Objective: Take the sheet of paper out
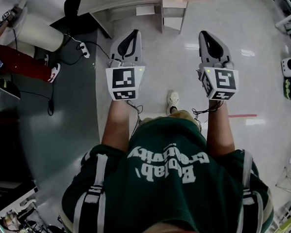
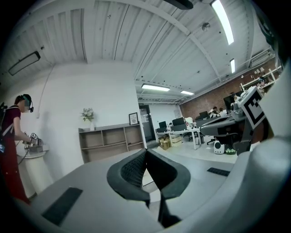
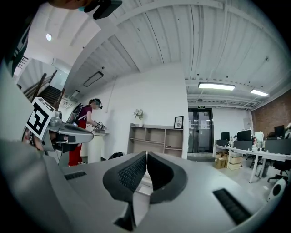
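Observation:
No sheet of paper shows in any view. In the head view my left gripper (image 1: 135,33) and right gripper (image 1: 205,33) are held out side by side, level, above a pale floor (image 1: 163,60). In the left gripper view the left gripper's (image 2: 145,152) dark pads meet at the tip with nothing between them. The right gripper's (image 3: 146,154) pads meet the same way, and nothing is held. Each gripper also appears at the edge of the other's view.
Ahead stands a low open shelf unit (image 3: 157,139) against a white wall, with a glass door (image 3: 200,132) to its right. A person in red trousers (image 1: 21,64) works at a round white stand on the left. A grey desk (image 1: 118,3), floor cables (image 1: 83,48) and office desks (image 2: 182,129) are around.

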`<state>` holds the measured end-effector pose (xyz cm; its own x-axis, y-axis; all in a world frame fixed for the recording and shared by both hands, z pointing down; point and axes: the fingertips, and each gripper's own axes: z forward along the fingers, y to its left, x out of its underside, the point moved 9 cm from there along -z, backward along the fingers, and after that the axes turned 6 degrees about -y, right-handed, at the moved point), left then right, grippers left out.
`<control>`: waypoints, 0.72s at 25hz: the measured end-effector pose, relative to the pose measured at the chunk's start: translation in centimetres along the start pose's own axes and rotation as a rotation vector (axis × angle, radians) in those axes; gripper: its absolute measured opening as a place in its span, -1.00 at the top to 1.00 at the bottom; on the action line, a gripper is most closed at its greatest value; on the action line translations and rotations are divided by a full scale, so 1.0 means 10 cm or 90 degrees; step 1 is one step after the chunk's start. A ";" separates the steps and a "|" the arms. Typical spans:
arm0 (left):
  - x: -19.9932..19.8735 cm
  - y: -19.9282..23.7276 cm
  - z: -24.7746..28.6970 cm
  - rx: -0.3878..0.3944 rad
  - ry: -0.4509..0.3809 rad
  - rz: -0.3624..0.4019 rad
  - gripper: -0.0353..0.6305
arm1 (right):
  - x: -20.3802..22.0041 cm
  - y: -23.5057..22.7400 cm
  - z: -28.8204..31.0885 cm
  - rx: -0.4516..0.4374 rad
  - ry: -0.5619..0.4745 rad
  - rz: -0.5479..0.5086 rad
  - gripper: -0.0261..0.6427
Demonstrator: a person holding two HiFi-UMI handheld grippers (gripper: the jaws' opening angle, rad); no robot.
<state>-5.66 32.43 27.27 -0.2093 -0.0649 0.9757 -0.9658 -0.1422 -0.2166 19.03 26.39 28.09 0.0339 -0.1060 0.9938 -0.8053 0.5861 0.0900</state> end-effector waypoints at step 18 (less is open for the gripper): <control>0.03 -0.23 1.28 -0.030 0.011 0.017 0.84 | 0.23 -1.04 0.92 -0.041 -0.001 -0.011 0.82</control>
<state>-1.58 20.12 27.65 -0.2373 -0.0505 0.9701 -0.9660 -0.0935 -0.2412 22.02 12.63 28.81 0.0470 -0.1172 0.9920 -0.7647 0.6347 0.1112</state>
